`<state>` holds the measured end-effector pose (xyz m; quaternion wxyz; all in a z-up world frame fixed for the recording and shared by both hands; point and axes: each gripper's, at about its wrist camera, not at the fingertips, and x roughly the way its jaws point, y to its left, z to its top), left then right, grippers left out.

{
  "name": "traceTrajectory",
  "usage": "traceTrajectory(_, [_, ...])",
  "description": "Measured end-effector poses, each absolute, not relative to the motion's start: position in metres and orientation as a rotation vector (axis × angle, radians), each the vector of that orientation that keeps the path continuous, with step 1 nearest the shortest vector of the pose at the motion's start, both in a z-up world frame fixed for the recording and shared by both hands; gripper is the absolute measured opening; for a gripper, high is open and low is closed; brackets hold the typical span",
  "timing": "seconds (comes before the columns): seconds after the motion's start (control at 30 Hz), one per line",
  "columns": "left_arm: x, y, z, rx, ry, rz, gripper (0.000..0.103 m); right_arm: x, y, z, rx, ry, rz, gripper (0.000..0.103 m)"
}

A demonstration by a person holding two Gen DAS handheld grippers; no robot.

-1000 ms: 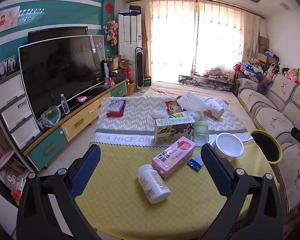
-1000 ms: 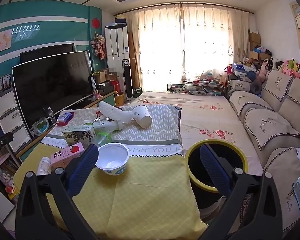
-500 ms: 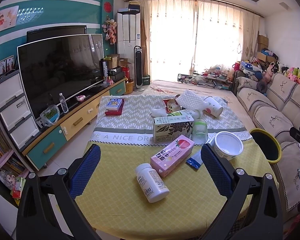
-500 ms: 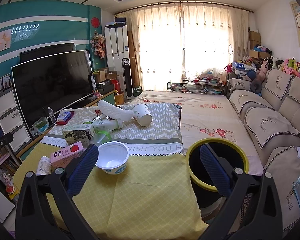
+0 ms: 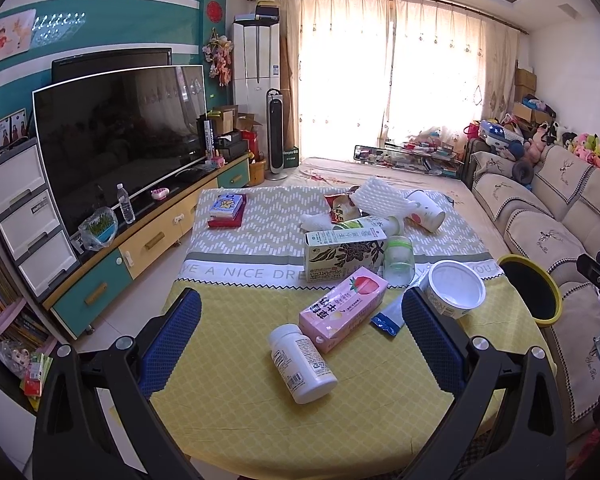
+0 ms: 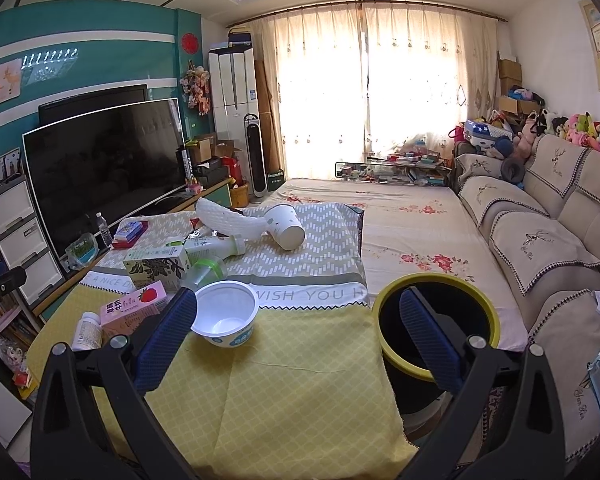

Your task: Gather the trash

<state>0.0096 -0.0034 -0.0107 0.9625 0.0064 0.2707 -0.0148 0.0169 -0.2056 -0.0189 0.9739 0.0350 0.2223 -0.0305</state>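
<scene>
Trash lies on the yellow tablecloth (image 5: pixel 228 380): a white pill bottle (image 5: pixel 302 362) on its side, a pink strawberry milk carton (image 5: pixel 344 307), a white plastic bowl (image 5: pixel 456 290), a floral carton (image 5: pixel 344 256), a small blue wrapper (image 5: pixel 385 322), a paper cup (image 5: pixel 426 210) and white foam netting (image 5: pixel 374 200). A black bin with a yellow rim (image 6: pixel 436 322) stands at the table's right edge. My left gripper (image 5: pixel 300 340) is open and empty, above the bottle and pink carton. My right gripper (image 6: pixel 298 332) is open and empty, between the bowl (image 6: pixel 226 314) and the bin.
A TV (image 5: pixel 116 136) on a low cabinet (image 5: pixel 148 240) runs along the left. A sofa (image 6: pixel 540 248) lines the right wall. Books (image 5: pixel 226 210) lie on the table's far left. A patterned cloth (image 6: pixel 412 220) covers the surface beyond the bin.
The left view has drifted slightly, so the table items sit a little lower and left in frame. The right view is almost unchanged. Both grippers stay open.
</scene>
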Motion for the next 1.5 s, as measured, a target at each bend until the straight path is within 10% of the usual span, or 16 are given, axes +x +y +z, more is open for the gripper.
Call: traceTrajectory(1.5, [0.0133,-0.0069,-0.0157,0.02,0.566,-0.032,0.099,0.0229,-0.2085,-0.0235,0.085,0.474,-0.064,0.097])
